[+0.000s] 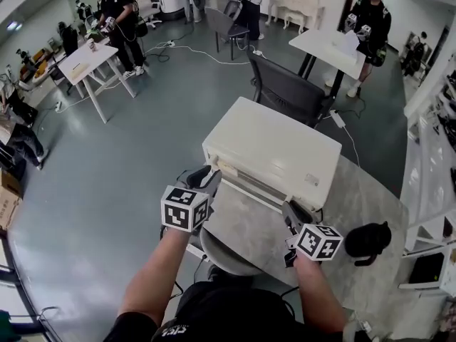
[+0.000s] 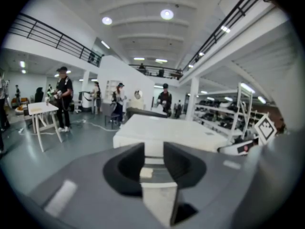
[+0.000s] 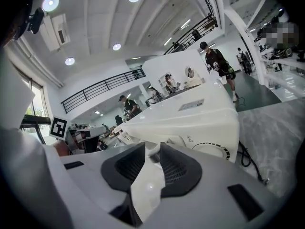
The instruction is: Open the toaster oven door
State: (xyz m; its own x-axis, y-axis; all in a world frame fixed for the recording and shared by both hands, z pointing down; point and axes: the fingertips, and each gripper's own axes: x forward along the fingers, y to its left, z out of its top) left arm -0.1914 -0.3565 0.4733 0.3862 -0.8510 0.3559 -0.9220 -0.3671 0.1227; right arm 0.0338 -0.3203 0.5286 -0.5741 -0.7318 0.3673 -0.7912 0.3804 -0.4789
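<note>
A white toaster oven [image 1: 274,152] stands on a grey marbled table [image 1: 363,205], its front towards me. My left gripper [image 1: 205,179] is at the oven's front left corner, and my right gripper [image 1: 292,216] is at its front right corner. In the left gripper view the left gripper [image 2: 153,151] shows a gap between its black pads, with the oven [image 2: 167,132] close ahead. In the right gripper view the right gripper [image 3: 151,154] is also parted, close to the oven [image 3: 190,113] beside its dial [image 3: 212,149]. I see nothing gripped by either one.
A black object [image 1: 367,239] lies on the table to the right of my right gripper. The oven's cable [image 3: 248,159] runs along the table at its right side. A dark chair [image 1: 285,87] stands behind the table. People and white tables [image 1: 89,63] fill the room beyond.
</note>
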